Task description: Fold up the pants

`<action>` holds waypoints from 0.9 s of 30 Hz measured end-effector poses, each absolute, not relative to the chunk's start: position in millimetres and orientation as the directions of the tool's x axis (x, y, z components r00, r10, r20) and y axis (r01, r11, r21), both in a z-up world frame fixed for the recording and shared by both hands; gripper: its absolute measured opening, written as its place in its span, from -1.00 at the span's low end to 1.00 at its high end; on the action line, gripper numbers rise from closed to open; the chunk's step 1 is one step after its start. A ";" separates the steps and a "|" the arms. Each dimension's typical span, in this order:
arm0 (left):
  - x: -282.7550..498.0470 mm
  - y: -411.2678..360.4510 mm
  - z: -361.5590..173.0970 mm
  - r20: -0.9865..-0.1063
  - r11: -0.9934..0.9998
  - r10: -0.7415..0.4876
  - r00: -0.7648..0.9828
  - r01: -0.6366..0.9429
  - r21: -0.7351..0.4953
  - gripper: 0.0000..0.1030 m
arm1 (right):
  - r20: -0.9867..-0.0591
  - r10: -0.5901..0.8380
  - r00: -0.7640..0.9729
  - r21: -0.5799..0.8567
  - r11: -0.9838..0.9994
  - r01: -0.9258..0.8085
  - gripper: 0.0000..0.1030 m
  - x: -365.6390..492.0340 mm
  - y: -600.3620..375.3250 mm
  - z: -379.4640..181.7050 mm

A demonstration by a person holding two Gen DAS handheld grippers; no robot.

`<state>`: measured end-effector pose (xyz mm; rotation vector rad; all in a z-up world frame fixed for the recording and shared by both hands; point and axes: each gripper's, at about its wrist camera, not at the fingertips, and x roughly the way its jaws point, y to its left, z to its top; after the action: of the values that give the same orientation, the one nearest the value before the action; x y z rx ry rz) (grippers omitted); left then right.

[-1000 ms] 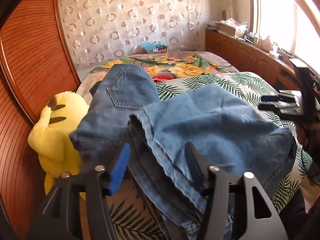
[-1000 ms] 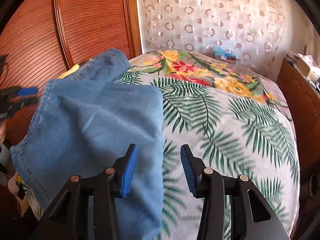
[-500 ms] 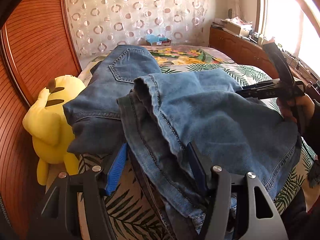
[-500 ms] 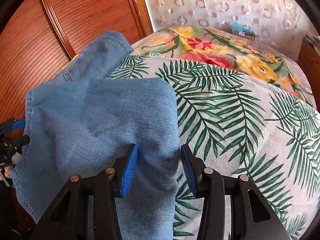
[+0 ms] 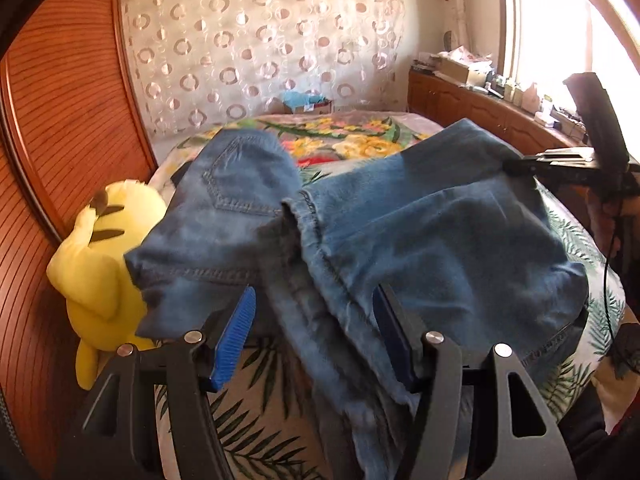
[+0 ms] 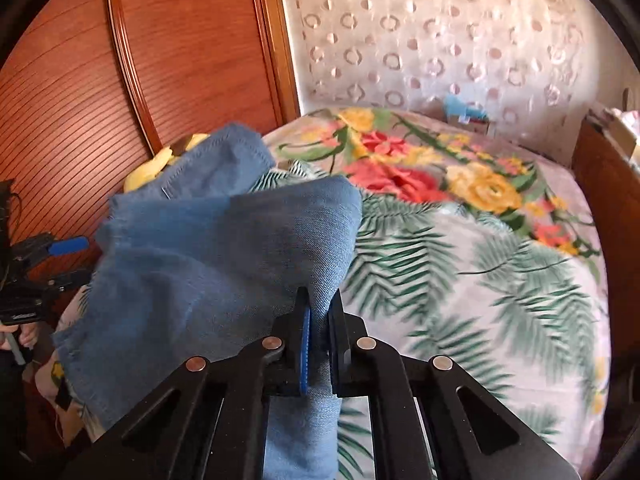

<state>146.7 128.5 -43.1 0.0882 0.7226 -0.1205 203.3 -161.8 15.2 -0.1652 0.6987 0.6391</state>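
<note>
From the left wrist camera, the jeans (image 5: 400, 240) lie in a doubled heap on the bed (image 5: 256, 420), with a back pocket facing up on the far left part and a hemmed edge running down toward the camera. The left gripper (image 5: 316, 340) has its fingers spread wide on either side of that bunched edge; denim sits between the blue pads (image 5: 234, 338), but they are not pressing on it. A yellow plush toy (image 5: 100, 264) rests against the wooden wardrobe beside the bed, just left of the jeans. At the far right the right gripper (image 5: 516, 166) meets the raised corner of the fabric, though the view is too side-on to tell how its fingers stand.

The right wrist camera settles that: the right gripper (image 6: 319, 320) is clamped on a fold of denim, its fingers pinched together with cloth coming out both above and below them. The jeans (image 6: 208, 272) lift away to the left over the leaf-patterned bed (image 6: 480, 300), and the left gripper (image 6: 48, 268) shows at the left edge, blurred.

The step in hand looks like taking hold for another fold, with one side gripped and the other not. The next move probably calls for the left fingers to close on the near edge, so both corners can be carried over together and laid flat.
</note>
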 end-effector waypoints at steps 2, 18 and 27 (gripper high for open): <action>146.5 119.9 -37.6 -0.653 0.987 -0.096 0.752 0.157 0.035 0.21 | -0.643 0.435 0.630 0.025 0.834 -0.551 -0.87 202.7 -183.3 24.0; 161.8 36.0 -55.9 -0.668 0.947 -0.257 0.698 0.319 -0.031 -0.04 | -0.690 0.293 0.661 0.017 0.921 -0.390 -0.33 207.3 -267.8 -29.2; 159.5 16.7 -85.4 -0.723 0.937 -0.262 0.639 0.348 -0.032 -0.54 | -0.685 0.313 0.658 0.057 0.923 -0.380 -0.11 139.2 -287.3 -56.2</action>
<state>159.6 16.7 -85.4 0.1138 0.8053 -0.3491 139.2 -287.3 -56.2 -0.0943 0.7572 0.3933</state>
